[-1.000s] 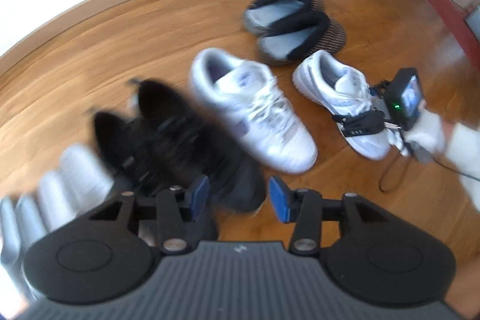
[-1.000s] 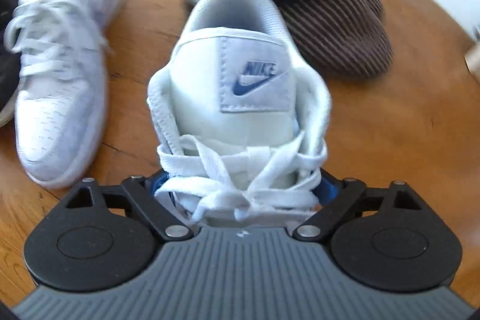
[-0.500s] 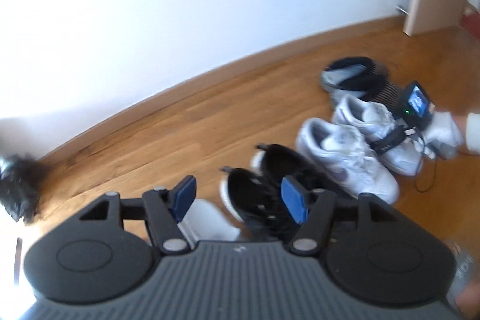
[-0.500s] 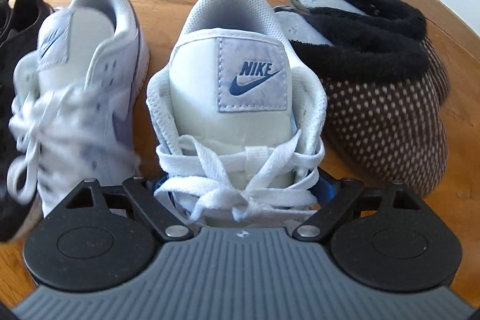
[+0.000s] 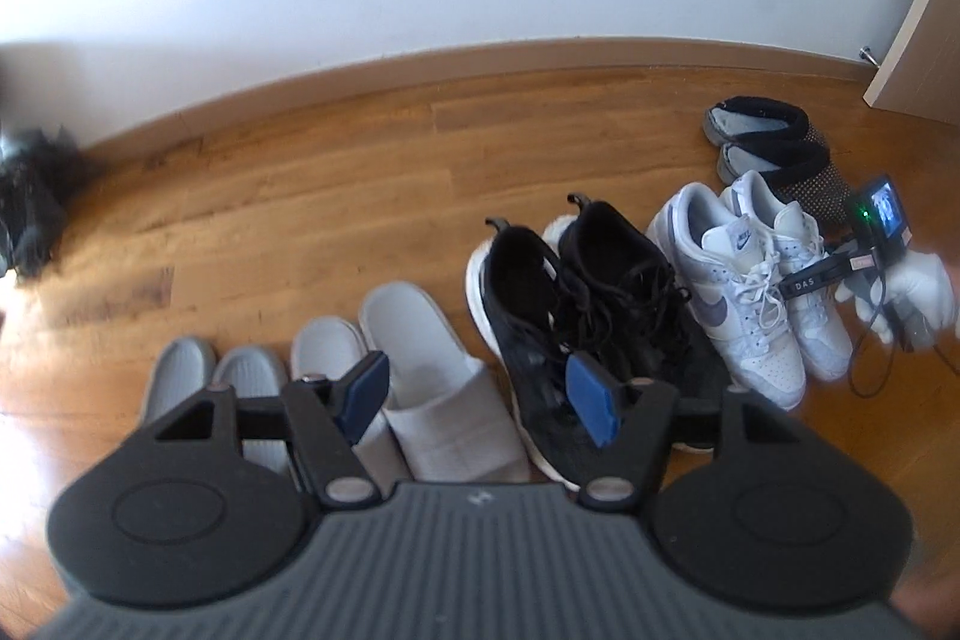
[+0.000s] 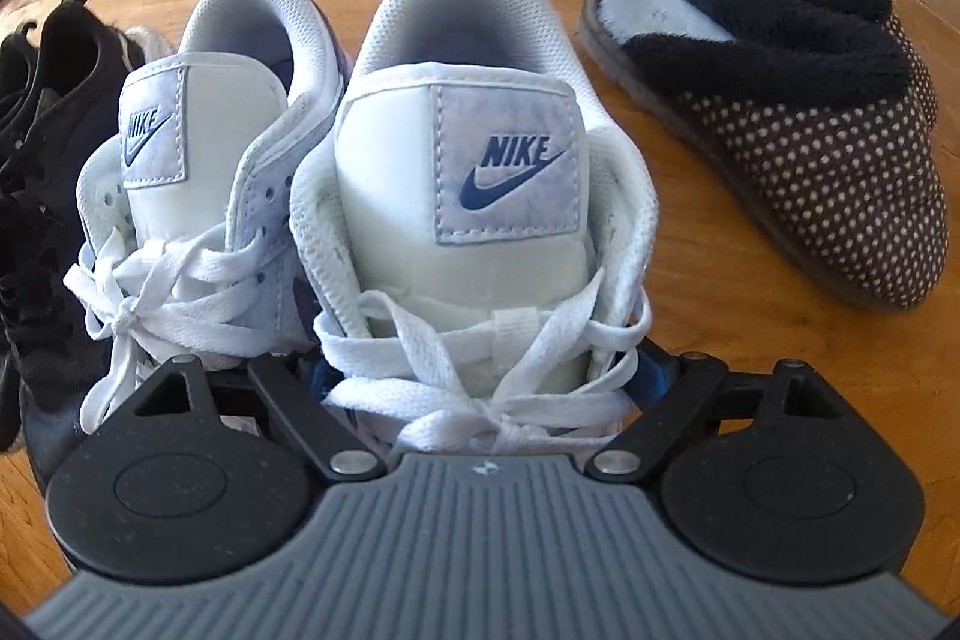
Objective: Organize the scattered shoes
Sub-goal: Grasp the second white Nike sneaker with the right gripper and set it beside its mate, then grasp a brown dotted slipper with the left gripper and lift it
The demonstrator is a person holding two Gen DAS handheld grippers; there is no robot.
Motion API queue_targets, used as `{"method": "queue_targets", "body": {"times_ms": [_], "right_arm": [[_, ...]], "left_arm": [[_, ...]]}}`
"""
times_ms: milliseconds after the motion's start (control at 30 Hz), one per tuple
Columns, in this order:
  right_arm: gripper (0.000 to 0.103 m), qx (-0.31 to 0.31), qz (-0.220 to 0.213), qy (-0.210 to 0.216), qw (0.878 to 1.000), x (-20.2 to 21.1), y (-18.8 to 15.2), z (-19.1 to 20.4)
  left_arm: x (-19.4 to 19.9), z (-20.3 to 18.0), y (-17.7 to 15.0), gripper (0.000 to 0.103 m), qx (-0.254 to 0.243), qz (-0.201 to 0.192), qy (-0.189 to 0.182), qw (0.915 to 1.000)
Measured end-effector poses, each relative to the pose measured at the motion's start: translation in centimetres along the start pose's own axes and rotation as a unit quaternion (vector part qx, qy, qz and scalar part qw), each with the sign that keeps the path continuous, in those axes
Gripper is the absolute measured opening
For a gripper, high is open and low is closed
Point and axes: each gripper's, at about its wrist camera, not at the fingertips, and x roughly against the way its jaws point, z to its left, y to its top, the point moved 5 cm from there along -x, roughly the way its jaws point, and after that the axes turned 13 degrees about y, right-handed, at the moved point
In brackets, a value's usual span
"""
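Right white sneaker (image 6: 480, 220): now beside its mate (image 6: 198, 172), moved from apart; right gripper (image 6: 480, 376) jaws wide, clamped on it. Left gripper (image 5: 480, 394): half-open, empty. Row along the floor (image 5: 300, 172) near complete.

The right gripper (image 6: 483, 382) straddles a white Nike sneaker (image 6: 474, 196) at its laced midfoot, a blue pad showing at each side against the shoe's flanks. The sneaker's mate (image 6: 198, 172) stands touching it on the left, heels pointing the same way. Further left, black sneakers (image 6: 42, 196) run off the frame edge. On the right, apart from the white pair, two dotted brown slippers (image 6: 798, 100) with black fleece cuffs lie side by side on the wooden floor (image 6: 750, 316).
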Motion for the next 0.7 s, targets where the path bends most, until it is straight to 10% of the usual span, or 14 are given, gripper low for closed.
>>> {"method": "queue_targets", "body": {"times_ms": [333, 533, 700], "right_arm": [[0.094, 0.036, 0.011, 0.029, 0.999, -0.4, 0.9, 1.1], [0.102, 0.091, -0.066, 0.036, 0.993, 6.6, -0.8, -0.6], [0.102, 0.014, -0.125, 0.005, 0.992, 12.2, -4.7, -5.8]], "left_arm": [[-0.1, -3.0, 1.7, 0.069, -0.016, 0.01, -0.009, 0.9998], [-1.5, -5.9, 1.8, 0.072, -0.042, 0.02, -0.021, 0.9987], [-3.4, -11.8, 4.3, 0.073, -0.089, 0.002, -0.04, 0.9953]]}}
